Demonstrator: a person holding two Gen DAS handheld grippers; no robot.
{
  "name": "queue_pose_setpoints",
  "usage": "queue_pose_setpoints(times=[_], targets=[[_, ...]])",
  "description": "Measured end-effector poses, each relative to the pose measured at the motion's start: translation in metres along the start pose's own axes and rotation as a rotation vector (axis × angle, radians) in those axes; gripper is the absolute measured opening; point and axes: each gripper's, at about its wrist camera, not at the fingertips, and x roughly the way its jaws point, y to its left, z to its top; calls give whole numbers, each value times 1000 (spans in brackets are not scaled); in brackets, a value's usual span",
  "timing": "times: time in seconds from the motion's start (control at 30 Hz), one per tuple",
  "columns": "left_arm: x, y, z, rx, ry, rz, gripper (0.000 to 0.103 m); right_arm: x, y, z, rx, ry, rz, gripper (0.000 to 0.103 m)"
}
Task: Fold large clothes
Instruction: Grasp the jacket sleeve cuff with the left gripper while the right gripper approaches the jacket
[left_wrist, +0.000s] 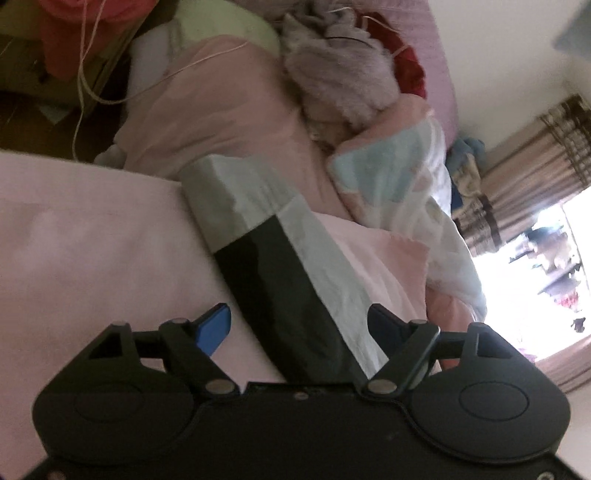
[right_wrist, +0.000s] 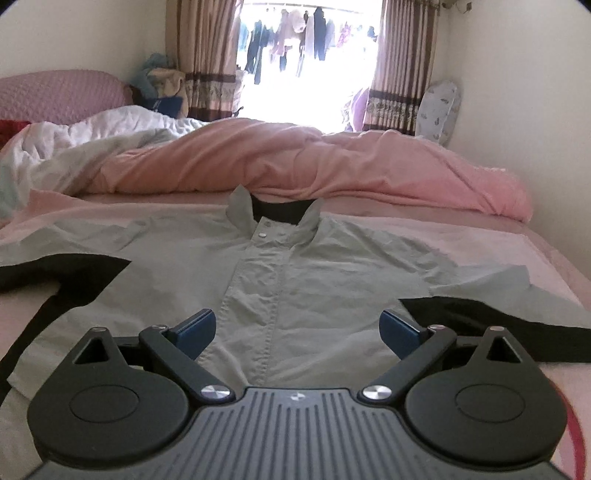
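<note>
The jacket (right_wrist: 266, 280) is lying face up across the middle of the bed (right_wrist: 498, 254), pale grey-green with black lower sleeves, collar pointing at the bunched pink duvet (right_wrist: 295, 162). Its hem is getting cut off behind the right gripper (right_wrist: 299, 332), which is hovering spread wide. The left gripper (left_wrist: 299, 325) is spread too, straddling one sleeve (left_wrist: 258, 236); pretty blurry there.

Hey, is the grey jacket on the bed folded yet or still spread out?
Spread out. The grey jacket lies flat, front up, on the bed, collar toward the window, both black-ended sleeves stretched sideways. No fold shows.
</note>
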Motion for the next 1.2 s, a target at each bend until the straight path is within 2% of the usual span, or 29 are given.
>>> queue_pose_setpoints(times=[0.13,0.27,0.3,0.37,0.43,0.53,0.67,0.8,0.93,1.03,1.17,1.2], targets=[[9,5,4,-12,-51,-32,78,17,-3,-4,39,36,28,103],[19,2,10,-2,-86,-27,78,36,-5,-10,47,77,11,103],[22,0,11,7,-92,-20,76,39,-6,-12,48,87,5,103],[27,-4,11,29,-98,11,59,45,-8,-15,51,107,-3,103],[32,-7,10,54,-93,67,20,48,-10,-17,59,121,-11,103],[36,-5,8,44,-72,61,6,51,-13,-19,66,138,-14,103],[21,-25,4,88,-97,3,2,43,-17,-19,62,136,-15,103],[-4,-75,-9,169,-82,-130,1,32,-24,-17,74,124,-21,103],[-36,-150,-52,323,-5,-341,1,20,-36,-18,109,116,-18,103],[-59,-209,-111,435,103,-527,1,11,-44,-19,120,102,-24,103],[-82,-276,-217,575,300,-762,2,-1,-56,-20,132,88,-39,103],[-84,-289,-247,609,365,-807,6,-3,-59,-20,134,84,-46,103]])
